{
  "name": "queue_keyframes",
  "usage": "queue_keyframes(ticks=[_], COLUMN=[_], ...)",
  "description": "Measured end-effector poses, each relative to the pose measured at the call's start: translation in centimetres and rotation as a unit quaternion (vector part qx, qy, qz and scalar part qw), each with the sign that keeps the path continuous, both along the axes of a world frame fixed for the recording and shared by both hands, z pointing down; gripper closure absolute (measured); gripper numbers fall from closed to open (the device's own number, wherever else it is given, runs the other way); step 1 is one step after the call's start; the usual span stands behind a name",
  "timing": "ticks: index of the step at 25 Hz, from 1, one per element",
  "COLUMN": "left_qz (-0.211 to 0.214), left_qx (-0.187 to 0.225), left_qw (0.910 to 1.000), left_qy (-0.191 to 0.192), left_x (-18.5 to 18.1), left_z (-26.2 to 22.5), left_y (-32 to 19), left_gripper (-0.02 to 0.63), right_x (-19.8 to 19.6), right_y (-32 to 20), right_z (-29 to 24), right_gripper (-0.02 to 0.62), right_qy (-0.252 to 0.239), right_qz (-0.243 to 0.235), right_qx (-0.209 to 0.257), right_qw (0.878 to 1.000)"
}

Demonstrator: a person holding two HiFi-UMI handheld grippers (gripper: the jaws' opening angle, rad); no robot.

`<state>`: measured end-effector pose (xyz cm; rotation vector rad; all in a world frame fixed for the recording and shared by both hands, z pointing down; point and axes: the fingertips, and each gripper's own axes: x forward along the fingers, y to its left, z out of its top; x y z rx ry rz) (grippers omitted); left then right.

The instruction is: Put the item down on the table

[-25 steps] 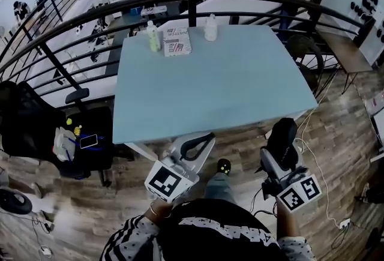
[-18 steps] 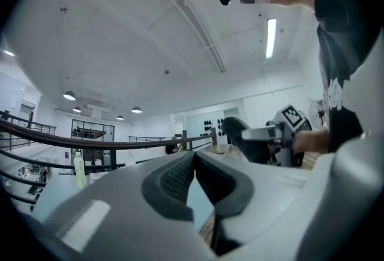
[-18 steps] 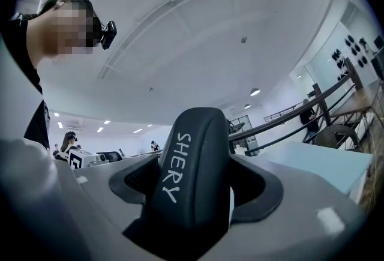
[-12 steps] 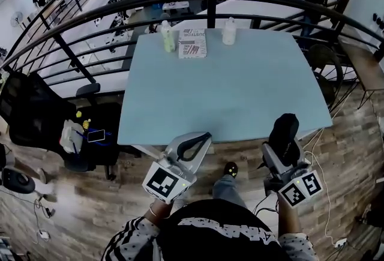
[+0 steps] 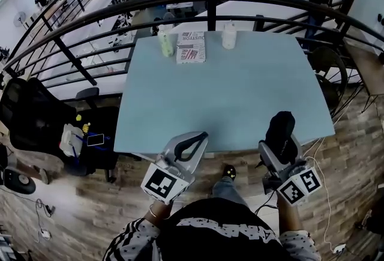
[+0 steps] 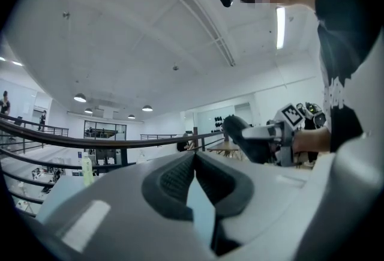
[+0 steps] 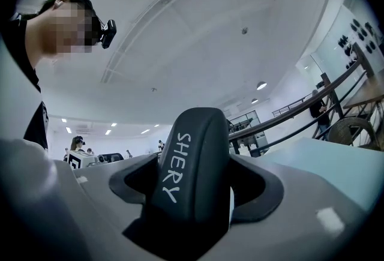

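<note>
Head view: the right tongs are gripping a black case over the near right edge of the table.

Left gripper view: the left tongs are sitting closed, holding nothing.

Right gripper view: the case is looking stiff, smooth and probably light, so gripping its middle seems safest.

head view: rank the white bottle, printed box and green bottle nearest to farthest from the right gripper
1. white bottle, far edge, rightmost
2. printed box, between the bottles
3. green bottle, leftmost
Measured from the right gripper, which holds the black item.
</note>
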<state>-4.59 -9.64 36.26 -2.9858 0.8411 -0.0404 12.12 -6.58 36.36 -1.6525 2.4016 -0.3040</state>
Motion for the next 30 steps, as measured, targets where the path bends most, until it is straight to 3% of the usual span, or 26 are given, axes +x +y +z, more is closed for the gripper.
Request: queue_keyframes(ticks=[7, 21, 30], left_qz=[-0.027, -0.040, -0.076], left_qx=[-0.010, 0.008, 0.013], left_qw=[0.9996, 0.9990, 0.9967], left_qy=[-0.006, -0.018, -0.024], left_x=[2.1, 9.2, 11.5], left_z=[0.2, -1.4, -1.0], left_y=[-3.7, -9.5, -11.9], left_gripper=[0.606, 0.606, 0.606], right_x=[2.8, 8.9, 11.3], right_y=[-4.5, -11.6, -15.5], right_z=[0.1, -0.6, -0.1], right_gripper=[0.225, 0.225, 0.225], right_qy=[-0.003, -0.013, -0.012], right_qz=[-0.019, -0.051, -0.087], right_qx=[-0.005, 0.004, 0.009], right_qw=[1.000, 0.999, 0.996])
